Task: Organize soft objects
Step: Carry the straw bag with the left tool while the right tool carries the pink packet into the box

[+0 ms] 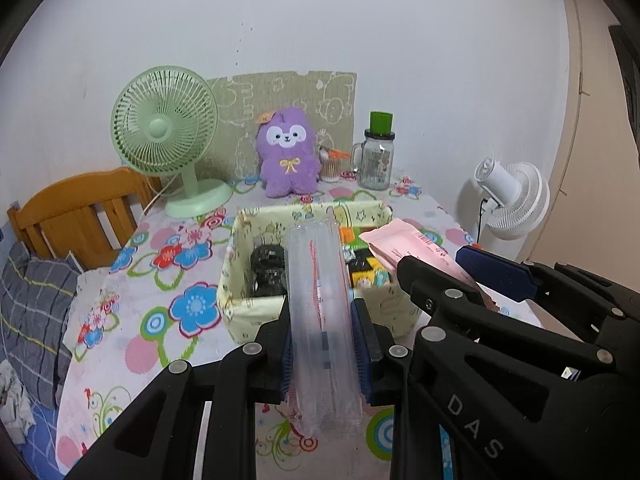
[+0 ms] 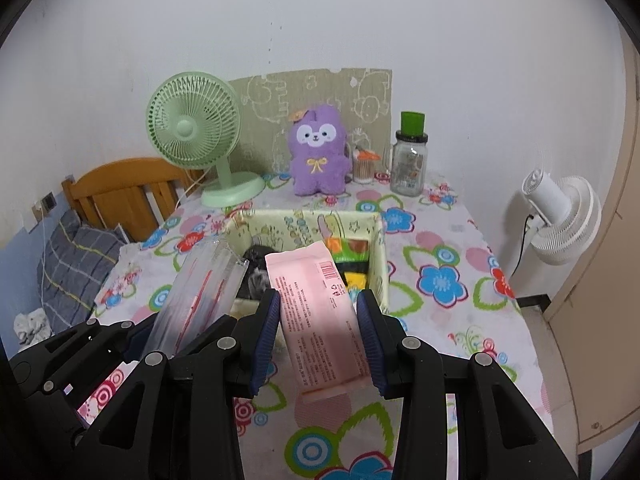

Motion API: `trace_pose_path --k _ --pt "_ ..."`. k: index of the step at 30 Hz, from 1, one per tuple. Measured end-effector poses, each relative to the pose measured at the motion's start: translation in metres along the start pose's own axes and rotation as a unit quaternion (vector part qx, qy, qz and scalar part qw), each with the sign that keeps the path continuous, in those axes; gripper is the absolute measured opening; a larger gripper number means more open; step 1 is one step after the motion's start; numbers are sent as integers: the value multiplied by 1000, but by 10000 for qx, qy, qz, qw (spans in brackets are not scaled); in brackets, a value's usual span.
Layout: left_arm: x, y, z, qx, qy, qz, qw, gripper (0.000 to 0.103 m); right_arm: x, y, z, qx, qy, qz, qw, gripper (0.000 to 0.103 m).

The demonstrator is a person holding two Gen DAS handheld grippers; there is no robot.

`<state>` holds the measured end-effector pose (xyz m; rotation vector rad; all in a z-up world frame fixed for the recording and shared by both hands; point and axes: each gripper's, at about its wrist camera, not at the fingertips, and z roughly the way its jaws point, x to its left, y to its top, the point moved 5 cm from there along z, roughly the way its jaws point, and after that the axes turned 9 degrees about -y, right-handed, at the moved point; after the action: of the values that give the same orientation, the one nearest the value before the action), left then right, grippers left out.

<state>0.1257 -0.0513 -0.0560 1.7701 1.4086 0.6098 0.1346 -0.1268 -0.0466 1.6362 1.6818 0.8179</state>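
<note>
Black left tongs (image 1: 324,344) sit closest to the camera, and their blue pads are squeezed tight on a clear plastic packet (image 1: 318,320) with something red inside. Just beside them, the right tongs (image 2: 318,336) are clamped on a pink packet (image 2: 316,312) with a red barcode. Both packets are held up in the air, just in front of the fabric basket (image 2: 382,264), which is pale yellow with little drawings on it. That basket stands in the middle of the bench (image 2: 440,320), and inside it are something dark and some green, yellow and black packets. Covering the bench is a white cloth with big blue, red and pink flowers. Behind the basket, by the wall, sits a purple plush toy (image 2: 318,152) with a yellow bow. Left of the toy stands a green fan (image 2: 196,128). Right of the toy are a small pot of cotton swabs (image 2: 362,170) and a glass jar (image 2: 410,160) with a green cap. A green patterned board (image 2: 280,96) leans on the white wall (image 2: 320,20) behind the toy. Left of the basket, past the bench edge, are a wooden bed frame (image 2: 120,188) and a grey checked pillow (image 2: 76,256). Right of the basket, off the bench, stands a white fan (image 2: 560,216) beside a beige door (image 2: 600,280).
</note>
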Motion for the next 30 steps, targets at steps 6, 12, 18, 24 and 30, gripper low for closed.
trace_pose_path --k 6,12,18,24,30 --pt "0 14 0 -108 -6 46 9999 25 -2 15 -1 -109 -13 18 9999 43" --pt "2 27 4 -184 -3 69 9998 25 -2 27 4 -171 -5 32 9998 43" --pt "6 35 11 -205 -2 74 9998 25 -3 35 12 -173 -1 47 9998 43" --pt "12 42 23 -170 16 48 9998 25 -1 43 28 -125 28 57 9999 43" --pt "19 49 39 -125 35 26 9999 25 -1 48 45 -57 46 87 9999 43"
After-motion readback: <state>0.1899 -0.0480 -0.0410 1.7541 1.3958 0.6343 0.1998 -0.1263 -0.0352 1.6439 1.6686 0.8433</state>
